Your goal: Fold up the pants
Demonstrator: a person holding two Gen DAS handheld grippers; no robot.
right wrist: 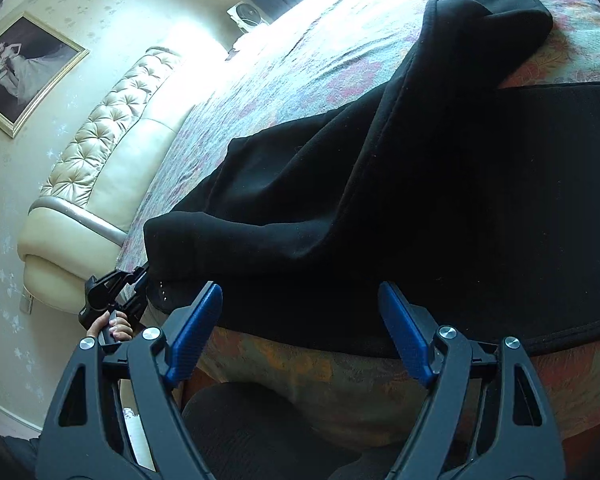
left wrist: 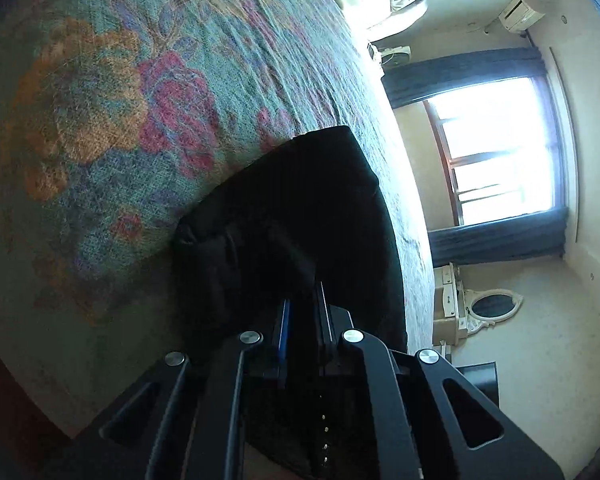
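Note:
Black pants (right wrist: 400, 184) lie on the floral bedspread (right wrist: 300, 72), one leg stretching to the far right corner, the near part hanging toward the bed's front edge. My right gripper (right wrist: 300, 312) is open, blue pads (right wrist: 196, 328) apart, just in front of the pants' near edge, holding nothing. My left gripper (left wrist: 302, 304) is shut on the pants (left wrist: 300, 216), pinching a fold of the black cloth; it also shows in the right wrist view (right wrist: 140, 276) at the pants' left corner, held by a hand.
A cream tufted headboard (right wrist: 100, 152) bounds the bed on the left. A framed picture (right wrist: 24, 68) hangs on the wall. A bright window (left wrist: 500, 152) with dark curtains and a white dresser with mirror (left wrist: 476, 308) stand beyond the bed.

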